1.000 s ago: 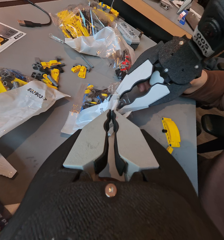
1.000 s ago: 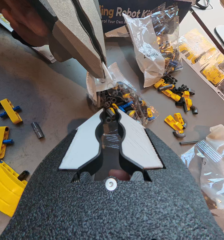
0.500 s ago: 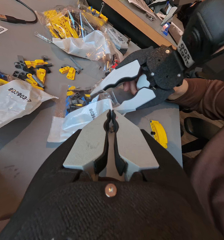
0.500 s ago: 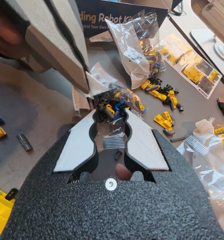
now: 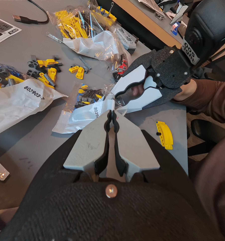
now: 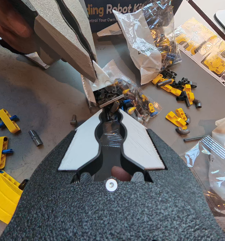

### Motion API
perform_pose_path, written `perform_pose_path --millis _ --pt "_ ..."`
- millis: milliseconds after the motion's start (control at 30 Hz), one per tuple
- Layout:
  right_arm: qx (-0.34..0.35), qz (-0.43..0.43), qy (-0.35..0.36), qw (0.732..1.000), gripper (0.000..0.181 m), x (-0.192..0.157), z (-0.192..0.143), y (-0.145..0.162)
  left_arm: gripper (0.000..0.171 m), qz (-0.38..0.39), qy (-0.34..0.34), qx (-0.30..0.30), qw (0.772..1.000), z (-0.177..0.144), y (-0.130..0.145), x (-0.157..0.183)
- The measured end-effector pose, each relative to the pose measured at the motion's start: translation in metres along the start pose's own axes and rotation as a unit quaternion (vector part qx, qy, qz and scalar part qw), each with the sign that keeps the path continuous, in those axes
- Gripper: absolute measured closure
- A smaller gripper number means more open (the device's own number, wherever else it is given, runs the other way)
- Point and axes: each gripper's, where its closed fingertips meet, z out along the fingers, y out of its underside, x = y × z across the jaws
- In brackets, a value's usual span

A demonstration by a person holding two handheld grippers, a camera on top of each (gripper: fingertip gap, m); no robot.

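The small parts bag (image 5: pixel 85 114), a crinkled pouch of clear and white plastic with saw-toothed seams, lies on the matte grey table (image 5: pixel 30 143) between our two tools, packed with small black, yellow and blue pins and connectors; we see our left gripper (image 5: pixel 111 111), its grey, grainy wedge-shaped fingers lined with wavy black pads, clenched on the bag's white corner, tips pressed together with only film between them; our right gripper (image 6: pixel 110 110), white ridged fingers on a pebbled black body, stands partly parted, its tips at the bag's torn mouth where a grey axle (image 6: pixel 111 101) and dark pins spill out, and clear film lies in the gap between its fingers; whether those tips actually pinch the film we cannot tell. Around it sit loose yellow connectors (image 6: pixel 177 118), a curved yellow panel (image 5: pixel 164 135) near the table's edge, two flat yellow beams with blue pins (image 6: pixel 8 120), a short grey sleeve (image 6: pixel 35 138), a larger white bag (image 5: pixel 17 99) and a glossy clear bag of long yellow beams (image 5: pixel 75 24).
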Motion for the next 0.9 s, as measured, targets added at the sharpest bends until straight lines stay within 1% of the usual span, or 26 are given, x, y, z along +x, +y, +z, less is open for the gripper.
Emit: perform_pose_path --millis 167,233,300,467,667,800,900 --pt "0.008 -0.018 -0.008 1.000 0.167 -0.003 -0.002 -0.002 0.171 -0.002 -0.006 0.003 1.000 -0.003 -0.001 -0.004" --pt "0.009 -0.030 -0.013 0.999 0.174 -0.005 -0.003 -0.002 0.171 -0.003 -0.007 0.003 1.000 -0.003 -0.001 -0.005" --pt "0.007 -0.044 -0.009 0.999 0.174 -0.004 -0.004 -0.001 0.171 0.000 -0.014 0.003 1.000 -0.004 -0.002 -0.007" --pt "0.014 -0.039 0.005 0.999 0.168 0.005 -0.008 -0.004 0.171 0.002 -0.011 0.005 1.000 -0.003 -0.002 -0.005" --pt "0.029 -0.026 0.011 0.999 0.168 0.014 -0.015 -0.009 0.171 0.000 -0.014 0.010 1.000 -0.004 -0.004 -0.006" --pt "0.034 -0.018 0.039 0.998 0.166 0.026 -0.019 -0.011 0.171 0.011 -0.018 0.030 0.999 -0.005 -0.010 -0.005" --pt "0.040 -0.016 0.056 0.998 0.164 0.033 -0.022 -0.013 0.171 0.014 -0.014 0.033 0.999 -0.003 -0.010 -0.001"
